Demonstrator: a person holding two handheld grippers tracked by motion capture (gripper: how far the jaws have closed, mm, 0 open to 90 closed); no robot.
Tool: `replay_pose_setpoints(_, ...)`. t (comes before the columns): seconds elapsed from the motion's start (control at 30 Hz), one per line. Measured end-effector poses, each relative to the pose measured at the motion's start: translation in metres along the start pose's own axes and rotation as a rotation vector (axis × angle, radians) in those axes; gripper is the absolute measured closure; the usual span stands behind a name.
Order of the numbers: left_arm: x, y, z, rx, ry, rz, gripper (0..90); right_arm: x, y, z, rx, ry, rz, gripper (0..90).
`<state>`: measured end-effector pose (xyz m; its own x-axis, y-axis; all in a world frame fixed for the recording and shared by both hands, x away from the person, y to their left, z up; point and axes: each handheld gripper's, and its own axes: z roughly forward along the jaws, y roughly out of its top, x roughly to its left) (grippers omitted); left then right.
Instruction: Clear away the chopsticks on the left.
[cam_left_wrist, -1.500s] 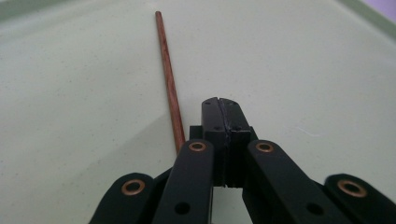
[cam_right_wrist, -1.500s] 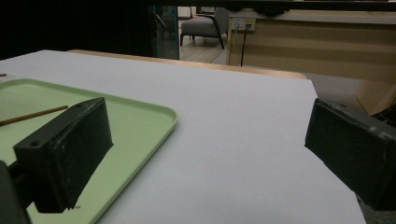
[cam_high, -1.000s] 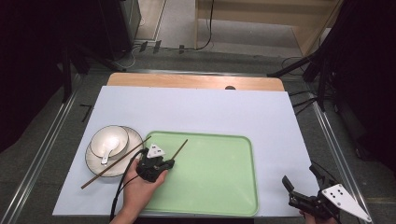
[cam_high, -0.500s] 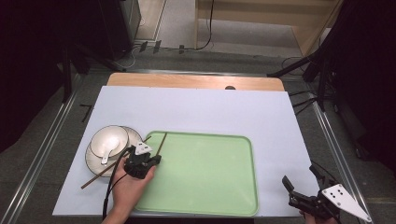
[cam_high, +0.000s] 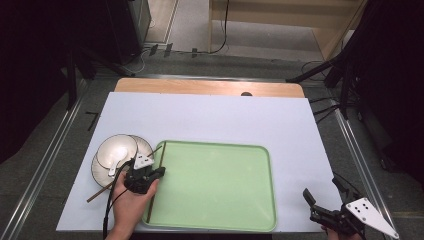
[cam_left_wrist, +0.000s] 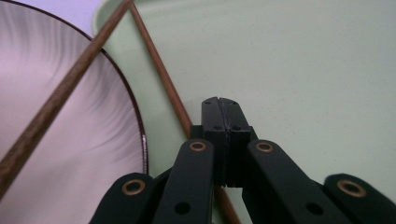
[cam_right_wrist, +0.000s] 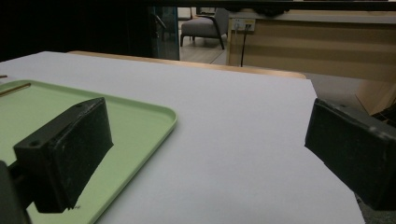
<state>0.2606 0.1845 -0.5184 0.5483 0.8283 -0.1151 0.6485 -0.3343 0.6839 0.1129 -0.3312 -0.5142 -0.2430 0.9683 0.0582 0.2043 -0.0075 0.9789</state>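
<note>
A green tray (cam_high: 215, 185) lay on the white sheet (cam_high: 210, 120) covering the table, and everything else is placed from it. Just off the tray's left edge sat a white plate (cam_high: 107, 167) with a bowl (cam_high: 117, 150) on it; in the left gripper view the dark-rimmed plate (cam_left_wrist: 70, 140) reached right up to the tray's (cam_left_wrist: 303, 70) edge.

The left gripper (cam_high: 145, 177), in the person's hand (cam_high: 130, 205), was over the tray's left edge. Its jaws (cam_left_wrist: 222, 116) were pressed together, tips meeting, with a thin chopstick (cam_left_wrist: 159, 70) running beside and under them along the tray's left side; I could not tell whether the stick was actually pinched or just lying alongside. In the high view that chopstick (cam_high: 156, 185) ran straight along the inside of the tray's left wall. A second, darker chopstick (cam_left_wrist: 56, 98) slanted across the plate towards the tray's far-left corner; from above it (cam_high: 102, 192) stuck out from below the plate on the sheet.

The right gripper (cam_high: 325, 205) hovered well off the tray's near-right corner, over the sheet's edge, its jaws spread wide and empty. From its own view the tray's (cam_right_wrist: 154, 116) corner sat at the left between the parted jaws.
</note>
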Motion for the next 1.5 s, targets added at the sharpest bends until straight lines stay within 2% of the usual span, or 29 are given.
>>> replay_pose_setpoints(0.07, 0.001, -0.001, 0.002, -0.003, -0.026, 0.0, 90.0, 0.0, 0.0, 0.0, 0.0, 0.001, -0.001, 0.8)
replay_pose_setpoints(0.43, 0.003, -0.002, 0.0, -0.02, -0.064, -0.011, 85.8, 0.0, 0.0, 0.0, 0.0, 0.0, 0.0, 0.8)
replay_pose_setpoints(0.8, 0.002, -0.004, -0.008, -0.049, -0.079, 0.0, 80.5, 0.001, 0.0, 0.001, 0.001, 0.0, 0.001, 0.8)
replay_pose_setpoints(0.93, 0.001, -0.005, -0.017, -0.075, -0.096, 0.018, 78.6, 0.001, 0.0, 0.001, 0.002, 0.0, -0.001, 0.8)
replay_pose_setpoints(1.03, 0.003, -0.008, -0.026, -0.098, -0.097, 0.023, 72.8, 0.001, 0.0, 0.001, 0.002, 0.0, 0.001, 0.8)
replay_pose_setpoints(1.1, 0.007, -0.012, -0.038, -0.122, -0.109, 0.018, 70.5, 0.001, 0.0, 0.001, 0.002, 0.002, 0.003, 0.8)
replay_pose_setpoints(1.13, 0.007, -0.012, -0.038, -0.122, -0.109, 0.018, 69.7, 0.001, 0.0, 0.001, 0.002, 0.002, 0.003, 0.8)
replay_pose_setpoints(1.33, 0.019, -0.025, -0.063, -0.163, -0.114, 0.037, 67.3, 0.002, 0.0, 0.002, 0.005, 0.003, -0.005, 0.8)
replay_pose_setpoints(1.37, 0.023, -0.029, -0.071, -0.175, -0.109, 0.043, 67.1, 0.001, 0.0, 0.002, 0.006, 0.003, -0.005, 0.8)
replay_pose_setpoints(1.4, 0.023, -0.029, -0.071, -0.175, -0.109, 0.043, 67.0, 0.001, -0.001, 0.002, 0.008, 0.001, -0.002, 0.8)
replay_pose_setpoints(1.5, 0.03, -0.035, -0.085, -0.19, -0.097, 0.054, 67.0, 0.0, -0.001, 0.002, 0.008, -0.001, 0.001, 0.8)
